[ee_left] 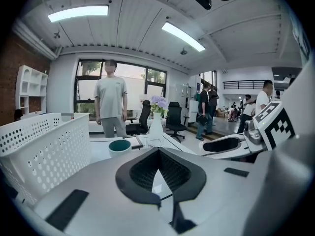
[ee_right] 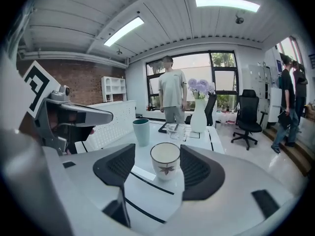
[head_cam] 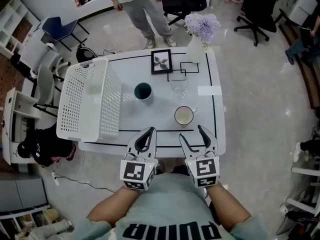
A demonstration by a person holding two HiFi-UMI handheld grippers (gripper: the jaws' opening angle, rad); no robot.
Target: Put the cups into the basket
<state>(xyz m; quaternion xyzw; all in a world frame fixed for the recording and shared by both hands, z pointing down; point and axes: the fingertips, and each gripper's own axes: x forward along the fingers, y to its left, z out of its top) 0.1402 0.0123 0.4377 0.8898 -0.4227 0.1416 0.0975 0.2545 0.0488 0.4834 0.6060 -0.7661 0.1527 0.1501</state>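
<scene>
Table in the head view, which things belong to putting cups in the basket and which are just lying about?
Job: white basket, teal cup, cream cup, probably the clear glass.
Lying about: picture frame, flower vase, white card.

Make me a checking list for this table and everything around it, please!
Surface: white table with black lines, no spills seen.
Job's things: white perforated plastic basket, looks empty; teal cup, white leaf-print ceramic cup, clear glass on table.
Clutter: black picture frame, white vase of purple flowers.
Grippers: left gripper shut, empty; right gripper open, white cup ahead, untouched.
Cables: black cable on floor.
Surroundings: standing person, black office chairs.
</scene>
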